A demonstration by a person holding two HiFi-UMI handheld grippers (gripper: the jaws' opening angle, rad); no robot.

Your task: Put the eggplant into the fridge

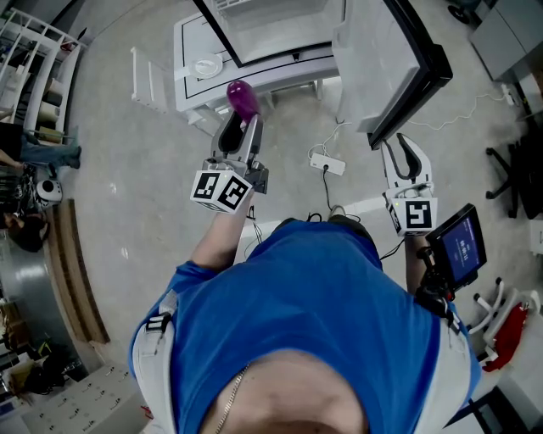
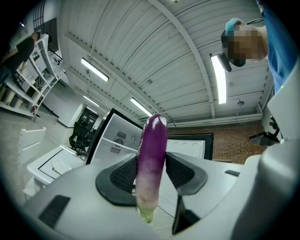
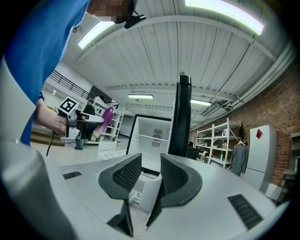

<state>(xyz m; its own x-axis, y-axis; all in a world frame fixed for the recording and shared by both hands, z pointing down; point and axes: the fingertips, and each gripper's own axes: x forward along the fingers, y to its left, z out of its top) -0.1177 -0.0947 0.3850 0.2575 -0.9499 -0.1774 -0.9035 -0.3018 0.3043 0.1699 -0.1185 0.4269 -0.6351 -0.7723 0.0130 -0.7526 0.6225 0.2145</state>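
Workshop with a grey concrete floor [image 1: 110,186], fridge [image 1: 280,25] standing open. Left hand-held gripper [image 1: 241,127] is clamped on the eggplant [image 1: 242,97], held up in front of the fridge. Right hand-held gripper [image 1: 399,148] has its jaws apart, empty.

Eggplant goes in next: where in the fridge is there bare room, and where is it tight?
Inside the fridge, the white shelf left of the open door looks bare. Tightest is by the door's edge, where the right claw hangs open.

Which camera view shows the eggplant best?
The left gripper view: the eggplant fills the centre, clamped upright between the fingers. The head view shows only its purple tip; the right gripper view, a small distant shape.
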